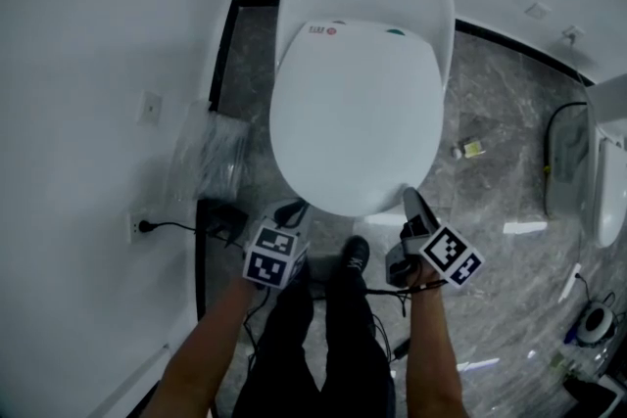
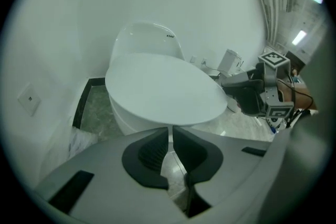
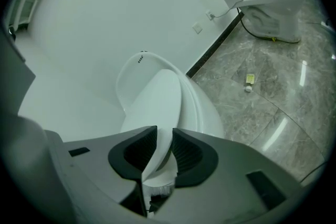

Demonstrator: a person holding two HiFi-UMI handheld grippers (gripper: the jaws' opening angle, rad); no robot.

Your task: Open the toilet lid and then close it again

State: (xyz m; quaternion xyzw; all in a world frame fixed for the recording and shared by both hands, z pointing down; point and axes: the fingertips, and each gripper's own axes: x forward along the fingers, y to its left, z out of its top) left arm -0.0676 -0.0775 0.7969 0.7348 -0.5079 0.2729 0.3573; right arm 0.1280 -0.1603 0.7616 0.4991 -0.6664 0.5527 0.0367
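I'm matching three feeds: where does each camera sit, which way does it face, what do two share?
Head view: on the person's head, steeply down at the toilet lid; forearms, legs, left claw, right claw show.
Left gripper view: on the left claw, across the lid; its nearly shut jaws and the right claw show.
Right gripper view: on the right claw, along the lid edge held between its jaws.
Shared: head and right gripper views show the bottle on the floor.

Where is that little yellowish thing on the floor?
In the head view, the yellowish thing lies on the marble floor right of the toilet, between it and a second toilet at the right edge.
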